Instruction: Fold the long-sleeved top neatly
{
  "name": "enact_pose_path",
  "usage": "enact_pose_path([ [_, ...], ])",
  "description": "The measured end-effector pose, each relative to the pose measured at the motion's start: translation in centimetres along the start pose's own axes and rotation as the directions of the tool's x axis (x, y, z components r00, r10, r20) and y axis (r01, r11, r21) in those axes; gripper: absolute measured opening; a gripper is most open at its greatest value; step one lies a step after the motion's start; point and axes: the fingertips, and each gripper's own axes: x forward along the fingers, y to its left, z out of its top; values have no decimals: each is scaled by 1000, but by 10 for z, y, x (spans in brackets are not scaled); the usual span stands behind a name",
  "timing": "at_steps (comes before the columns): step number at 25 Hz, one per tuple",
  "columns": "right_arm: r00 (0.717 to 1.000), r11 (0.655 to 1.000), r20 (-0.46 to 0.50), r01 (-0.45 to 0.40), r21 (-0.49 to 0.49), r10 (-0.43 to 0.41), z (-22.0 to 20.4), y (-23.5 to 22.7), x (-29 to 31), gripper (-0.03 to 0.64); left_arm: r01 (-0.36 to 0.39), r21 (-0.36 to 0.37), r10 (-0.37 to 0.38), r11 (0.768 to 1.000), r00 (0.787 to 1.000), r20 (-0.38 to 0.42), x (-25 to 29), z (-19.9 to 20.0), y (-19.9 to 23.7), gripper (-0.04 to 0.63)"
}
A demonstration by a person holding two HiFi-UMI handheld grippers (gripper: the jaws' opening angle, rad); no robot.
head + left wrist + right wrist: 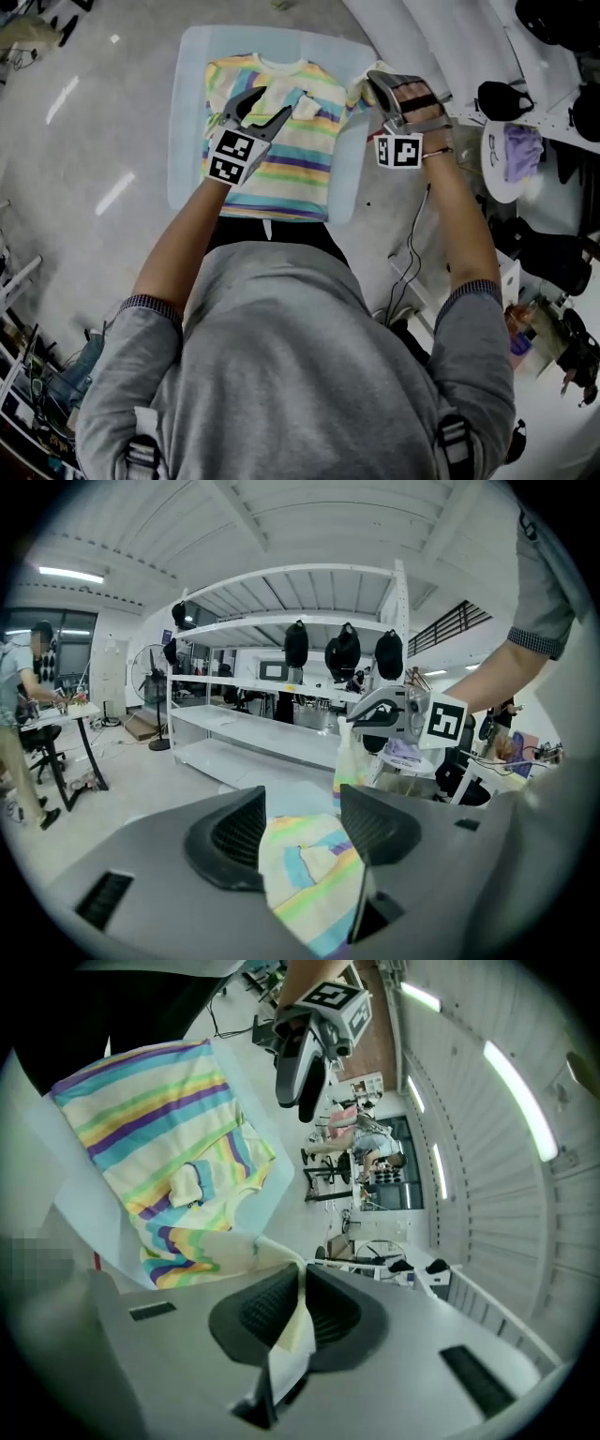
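**A:** Two grippers, one top. What have you got, left to right?

**B:** Far left in my head view is just grey floor. Next is the pale blue surface (187,141), with the striped top (281,159) lying flat on it, neck away from me.

**A:** Left gripper?

**B:** The left gripper (272,103) is over the top's chest with its jaws spread wide, so it's released. In its own view I see striped cloth with a light blue patch in the gap, but neither pad presses on it. A doubled-over sleeve piece (302,101) lies on the chest just beside its tips.

**A:** Right one?

**B:** The right gripper (373,81) is at the top's far right shoulder, near the corner of the surface. Its jaws are clenched on a pale yellow edge of the top. The cloth runs from the pinch back down to the garment, so that part is lifted.

**A:** Anything in the way?

**B:** Between the grippers there's only the top. Right of the surface is a round white stand (489,173) holding a purple cloth (520,150). A cable (408,267) runs along the floor near my right arm. In the left gripper view, a white shelving rack (281,733) with black hanging items (296,644) stands beyond. A person (23,733) is at a desk far left. All of these are well apart from the top.
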Motion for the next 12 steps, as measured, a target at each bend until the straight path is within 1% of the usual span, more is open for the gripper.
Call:
enact_pose_path([
  [6,992,994,125,-20,-104,33,60,-6,35,29,-67,-52,67,996,998,7,-30,-15,37,275],
  [12,967,979,242,-36,-200,85,118,1,75,30,-124,-112,125,986,992,2,-58,-37,65,275],
])
